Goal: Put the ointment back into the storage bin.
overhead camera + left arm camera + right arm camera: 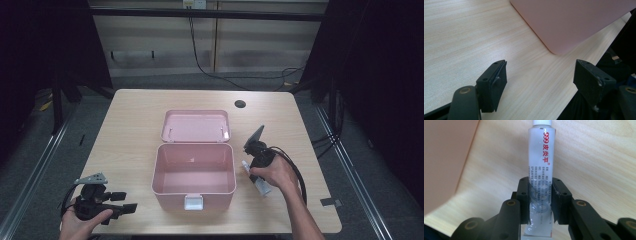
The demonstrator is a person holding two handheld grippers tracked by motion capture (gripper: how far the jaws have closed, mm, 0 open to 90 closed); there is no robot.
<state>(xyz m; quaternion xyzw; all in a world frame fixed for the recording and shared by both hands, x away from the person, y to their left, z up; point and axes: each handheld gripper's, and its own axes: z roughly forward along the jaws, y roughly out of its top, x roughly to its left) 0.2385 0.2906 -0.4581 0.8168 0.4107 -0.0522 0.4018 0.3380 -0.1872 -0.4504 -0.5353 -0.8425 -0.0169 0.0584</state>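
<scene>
Gripping a translucent white ointment tube with red lettering and a white cap (541,170), the right gripper (540,200) has its two black jaws closed flat against the tube's lower body, one pad on each side, so the tube's long axis runs straight out along the line of the jaws with the cap at the far end. In the high view that tube (261,186) lies low over the light wooden table (130,125), just to the right of the open pink plastic box (194,172), whose hinged lid (196,126) rests folded back behind it and whose white latch (194,202) faces the person. The relation that matters is sideways: the box's empty cavity sits to the left of the right hand (274,172), close by, with only the box's right wall between tube and interior. Judging from this, the coming move is likely a lift and a short carry leftward over that wall, and the tube's length may need turning to lie along the cavity. The left gripper (122,201) rests near the table's front-left corner, its jaws spread wide with nothing between them, the box's pink corner (564,30) ahead of them; it is the farther one from the tube.
</scene>
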